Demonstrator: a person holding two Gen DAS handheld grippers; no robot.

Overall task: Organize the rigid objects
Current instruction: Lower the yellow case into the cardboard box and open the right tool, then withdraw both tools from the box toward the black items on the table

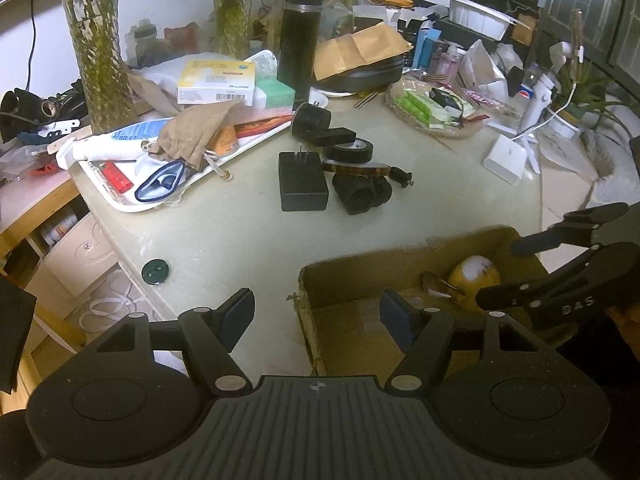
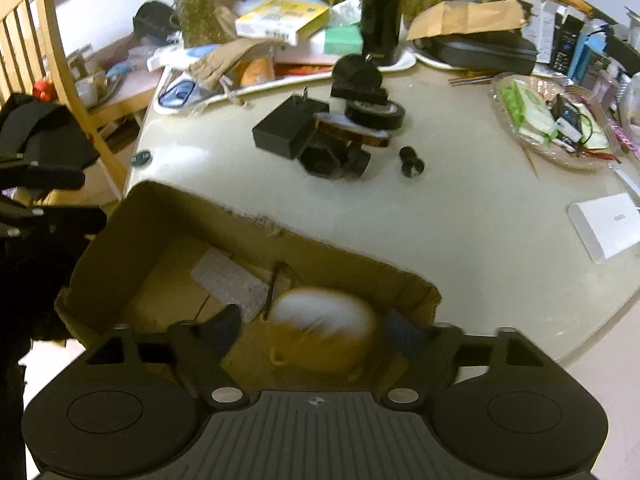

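A cardboard box (image 1: pixel 408 256) sits at the table's near edge; it also shows in the right wrist view (image 2: pixel 168 216). A yellow and white round object (image 2: pixel 320 332) lies in the box, blurred, between my right gripper's (image 2: pixel 312 332) spread fingers; whether they touch it is unclear. It shows in the left wrist view (image 1: pixel 474 280) too. My left gripper (image 1: pixel 316 312) is open and empty over the box's left wall. A black power adapter (image 1: pixel 302 182), tape rolls (image 1: pixel 348 150) and black plastic parts (image 1: pixel 360 192) lie in a cluster mid-table.
A white tray (image 1: pixel 124 200) of clutter lies at the left. A black flask (image 1: pixel 298 36), glass vases (image 1: pixel 100 52), a plate of packets (image 1: pixel 436 108), a white box (image 1: pixel 506 160) and a green cap (image 1: pixel 155 271) stand around. A wooden chair (image 2: pixel 52 52) is at the left.
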